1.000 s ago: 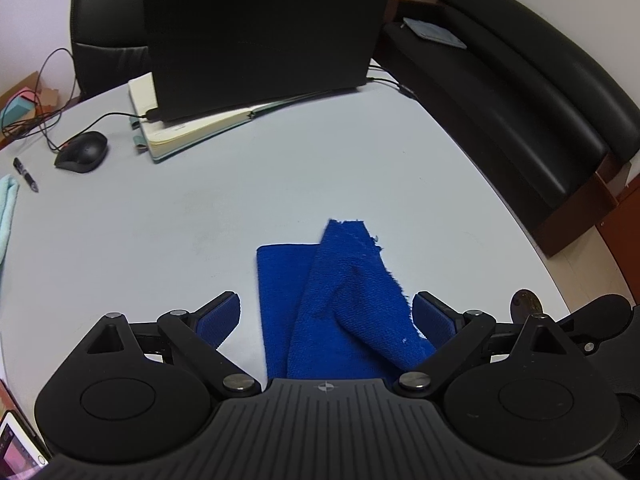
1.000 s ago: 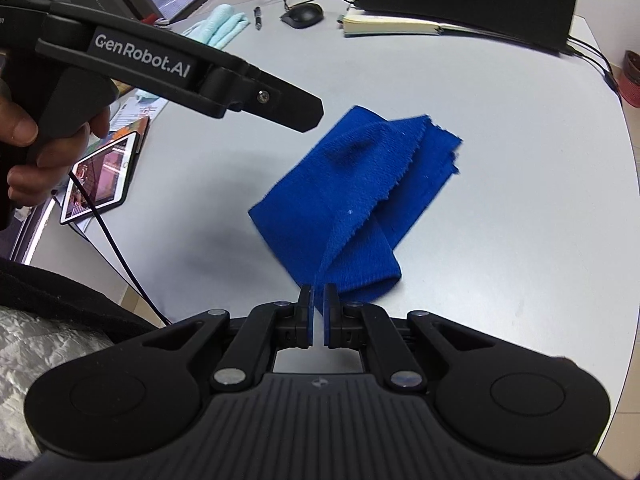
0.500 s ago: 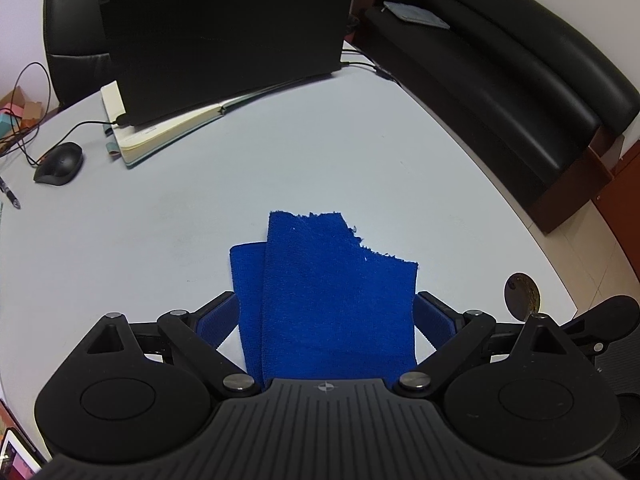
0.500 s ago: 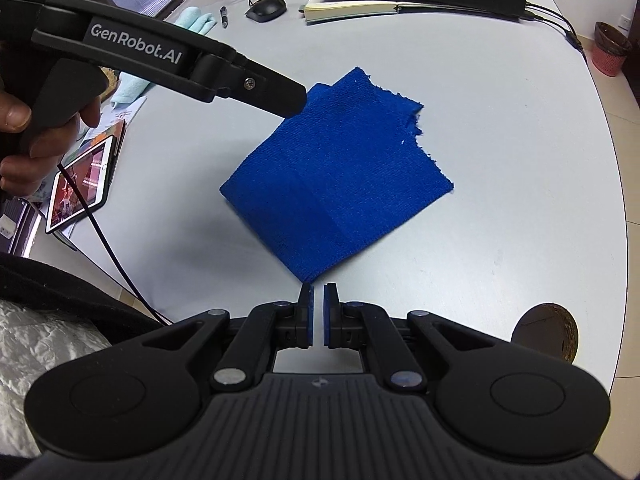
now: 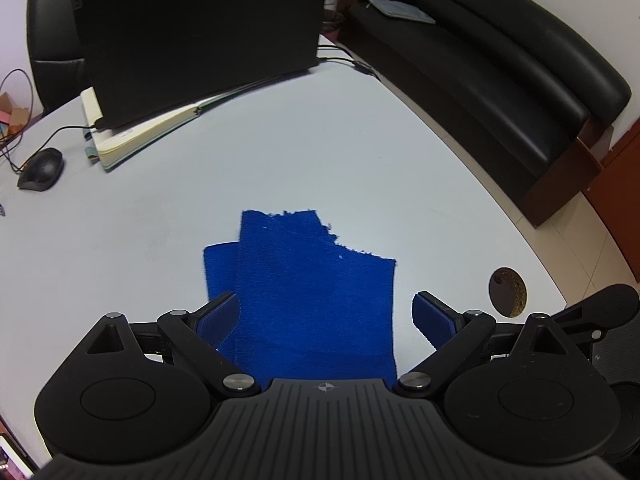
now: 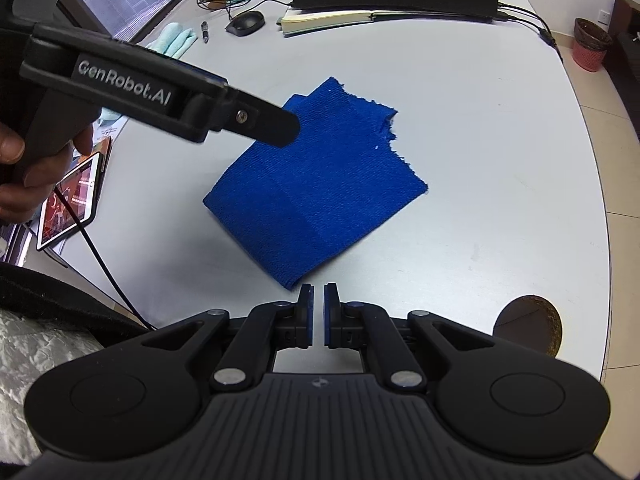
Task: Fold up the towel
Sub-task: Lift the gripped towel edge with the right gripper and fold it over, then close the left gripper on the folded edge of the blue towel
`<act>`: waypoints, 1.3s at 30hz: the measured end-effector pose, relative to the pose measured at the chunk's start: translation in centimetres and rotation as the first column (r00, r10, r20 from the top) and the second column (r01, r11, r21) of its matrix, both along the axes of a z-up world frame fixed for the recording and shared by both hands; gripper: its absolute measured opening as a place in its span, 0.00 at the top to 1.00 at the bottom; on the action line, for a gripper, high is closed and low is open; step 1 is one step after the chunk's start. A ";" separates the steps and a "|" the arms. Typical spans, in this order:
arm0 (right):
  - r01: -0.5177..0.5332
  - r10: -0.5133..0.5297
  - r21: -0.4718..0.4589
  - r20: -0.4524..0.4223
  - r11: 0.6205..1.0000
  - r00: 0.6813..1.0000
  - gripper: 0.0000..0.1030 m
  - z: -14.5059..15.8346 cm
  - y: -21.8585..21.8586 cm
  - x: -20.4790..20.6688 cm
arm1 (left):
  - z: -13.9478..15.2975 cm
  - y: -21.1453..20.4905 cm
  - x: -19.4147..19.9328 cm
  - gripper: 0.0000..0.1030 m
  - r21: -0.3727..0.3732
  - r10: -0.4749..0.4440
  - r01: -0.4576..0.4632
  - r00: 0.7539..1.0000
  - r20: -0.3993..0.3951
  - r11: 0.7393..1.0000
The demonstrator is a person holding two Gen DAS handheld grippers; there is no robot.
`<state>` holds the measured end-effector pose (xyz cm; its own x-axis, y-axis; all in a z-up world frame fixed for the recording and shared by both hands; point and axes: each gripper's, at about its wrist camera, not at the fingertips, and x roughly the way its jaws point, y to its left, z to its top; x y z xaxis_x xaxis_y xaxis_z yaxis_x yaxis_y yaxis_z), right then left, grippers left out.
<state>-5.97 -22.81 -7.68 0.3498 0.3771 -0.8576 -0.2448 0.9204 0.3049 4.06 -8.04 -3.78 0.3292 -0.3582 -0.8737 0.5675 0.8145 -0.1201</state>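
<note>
A blue towel (image 5: 308,292) lies folded flat on the white table (image 5: 280,152), its frayed edge on the far side. It also shows in the right wrist view (image 6: 316,180). My left gripper (image 5: 326,316) is open and hovers over the towel's near part, holding nothing. Its black body (image 6: 160,96) crosses the upper left of the right wrist view above the towel. My right gripper (image 6: 316,306) is shut and empty, just off the towel's near corner, with a thin gap between the pads.
A black laptop (image 5: 192,32) on an open notebook (image 5: 148,136) stands at the far side, with a mouse (image 5: 40,168) and cables. A tablet (image 6: 76,196) lies at the table's left edge. A black sofa (image 5: 500,60) stands beyond the table. A round cable hole (image 5: 507,292) is near the edge.
The lifted towel flap has been laid down flat, so the towel is now folded. My right gripper has let go of it and pulled back. My left gripper stayed open.
</note>
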 end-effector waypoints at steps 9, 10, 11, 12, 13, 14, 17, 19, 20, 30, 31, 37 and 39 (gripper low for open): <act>0.059 -0.059 -0.012 0.008 0.998 0.998 0.94 -0.2 -1.9 -0.7 | -1.0 -2.5 -1.0 0.23 -0.009 -0.060 0.060 0.998 -0.012 0.998; 0.065 -0.065 -0.012 0.011 0.998 0.998 0.94 -0.2 -2.1 -0.8 | -1.1 -2.7 -1.0 0.25 -0.010 -0.060 0.060 0.998 -0.014 0.998; 0.072 -0.071 -0.013 0.013 0.997 0.997 0.94 -0.2 -2.4 -0.8 | -1.3 -2.8 -1.0 0.27 -0.012 -0.060 0.060 0.998 -0.015 0.998; 0.079 -0.079 -0.014 0.015 0.997 0.997 0.94 -0.1 -2.6 -0.9 | -1.5 -3.0 -1.0 0.28 -0.013 -0.060 0.059 0.998 -0.017 0.998; 0.087 -0.087 -0.015 0.018 0.996 0.996 0.94 -0.1 -2.9 -0.9 | -1.7 -3.2 -1.0 0.29 -0.014 -0.060 0.059 0.998 -0.019 0.998; 0.095 -0.095 -0.016 0.021 0.995 0.995 0.94 -0.1 -3.2 -1.0 | -2.0 -3.3 -1.0 0.29 -0.014 -0.054 0.053 0.998 -0.019 0.998; 0.118 -0.117 -0.020 0.030 0.993 0.993 0.94 0.1 -4.3 -1.1 | -2.8 -3.8 -0.8 0.29 -0.006 -0.034 0.034 0.999 -0.020 0.999; 0.135 -0.135 -0.022 0.035 0.991 0.990 0.93 0.2 -4.9 -1.2 | -3.2 -4.1 -0.6 0.29 -0.002 -0.025 0.025 0.999 -0.020 1.000; 0.141 -0.140 -0.024 0.037 0.990 0.989 0.93 0.2 -5.1 -1.3 | -3.4 -4.3 -0.5 0.30 -0.001 -0.025 0.025 1.000 -0.018 1.000; 0.214 -0.212 -0.041 0.053 0.976 0.976 0.93 0.5 -7.6 -2.5 | -6.3 -6.6 0.6 0.42 0.020 -0.013 0.014 1.000 -0.012 1.000; 0.220 -0.218 -0.043 0.054 0.974 0.974 0.93 0.5 -7.9 -2.7 | -6.6 -6.7 0.7 0.44 0.022 -0.008 0.008 1.000 -0.012 1.000; 0.268 -0.266 -0.052 0.046 0.962 0.963 0.93 0.5 -9.4 -3.8 | -8.1 -7.1 2.1 0.56 0.038 0.035 -0.035 0.999 -0.020 0.999; 0.279 -0.277 -0.054 0.045 0.959 0.960 0.93 0.5 -9.8 -4.1 | -8.3 -7.1 2.4 0.56 0.034 0.041 -0.040 0.999 -0.028 0.999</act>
<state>-10.10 -32.60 -7.16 0.4648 0.2094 -0.8603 0.0137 0.9698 0.2434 6.43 -15.10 -12.12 0.3173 -0.3154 -0.8943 0.5307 0.8406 -0.1082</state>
